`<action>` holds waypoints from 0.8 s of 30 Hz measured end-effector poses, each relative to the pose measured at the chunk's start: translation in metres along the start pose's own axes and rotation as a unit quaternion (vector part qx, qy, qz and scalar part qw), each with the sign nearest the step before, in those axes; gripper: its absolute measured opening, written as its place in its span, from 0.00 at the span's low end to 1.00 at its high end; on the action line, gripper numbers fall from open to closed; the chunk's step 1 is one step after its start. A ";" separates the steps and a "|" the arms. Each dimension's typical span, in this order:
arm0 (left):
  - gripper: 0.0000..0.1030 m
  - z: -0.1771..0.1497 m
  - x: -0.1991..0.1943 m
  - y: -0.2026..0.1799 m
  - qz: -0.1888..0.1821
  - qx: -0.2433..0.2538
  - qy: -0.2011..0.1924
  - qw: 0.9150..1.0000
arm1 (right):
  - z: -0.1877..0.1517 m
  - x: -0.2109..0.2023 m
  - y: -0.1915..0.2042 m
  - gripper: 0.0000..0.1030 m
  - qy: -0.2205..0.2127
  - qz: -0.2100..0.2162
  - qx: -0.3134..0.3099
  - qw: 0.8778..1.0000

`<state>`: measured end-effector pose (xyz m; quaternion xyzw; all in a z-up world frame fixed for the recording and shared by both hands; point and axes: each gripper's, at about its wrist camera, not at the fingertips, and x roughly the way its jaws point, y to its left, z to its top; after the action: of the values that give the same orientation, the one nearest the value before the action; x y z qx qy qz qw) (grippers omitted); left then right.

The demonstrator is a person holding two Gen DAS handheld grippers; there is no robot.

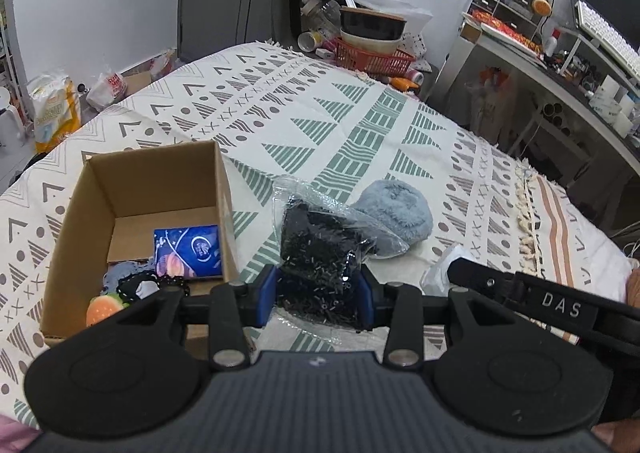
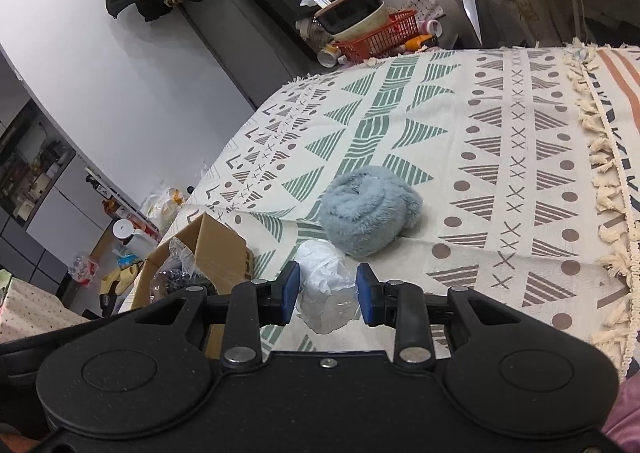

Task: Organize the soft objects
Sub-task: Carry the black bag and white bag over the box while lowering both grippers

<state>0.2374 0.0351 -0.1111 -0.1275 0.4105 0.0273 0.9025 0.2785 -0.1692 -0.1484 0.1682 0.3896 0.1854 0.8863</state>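
left gripper (image 1: pixel 318 295): black, blue pads, silver screws | right gripper (image 2: pixel 328 295): same, "DAS" lettering

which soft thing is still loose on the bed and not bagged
The fluffy blue-grey bundle. The black item in clear plastic sits in the left claw, and the white bagged one lies between the right claw's fingers.
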 end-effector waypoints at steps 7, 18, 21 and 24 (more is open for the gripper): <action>0.39 0.004 -0.008 0.010 -0.002 -0.013 -0.017 1.000 | -0.001 -0.004 0.015 0.30 -0.004 -0.008 -0.013 1.000; 0.39 0.015 -0.019 0.038 -0.001 -0.042 -0.042 0.998 | 0.007 -0.001 0.050 0.30 -0.014 -0.007 -0.039 0.999; 0.39 0.020 -0.022 0.048 0.000 -0.046 -0.049 0.998 | 0.010 0.003 0.061 0.30 -0.014 -0.004 -0.046 0.999; 0.39 0.027 -0.025 0.060 -0.001 -0.053 -0.054 0.997 | 0.013 0.006 0.074 0.30 -0.015 0.001 -0.058 0.998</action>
<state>0.2318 0.1010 -0.0877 -0.1734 0.3588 0.0554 0.9155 0.2772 -0.1036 -0.1108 0.1194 0.3643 0.2062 0.9003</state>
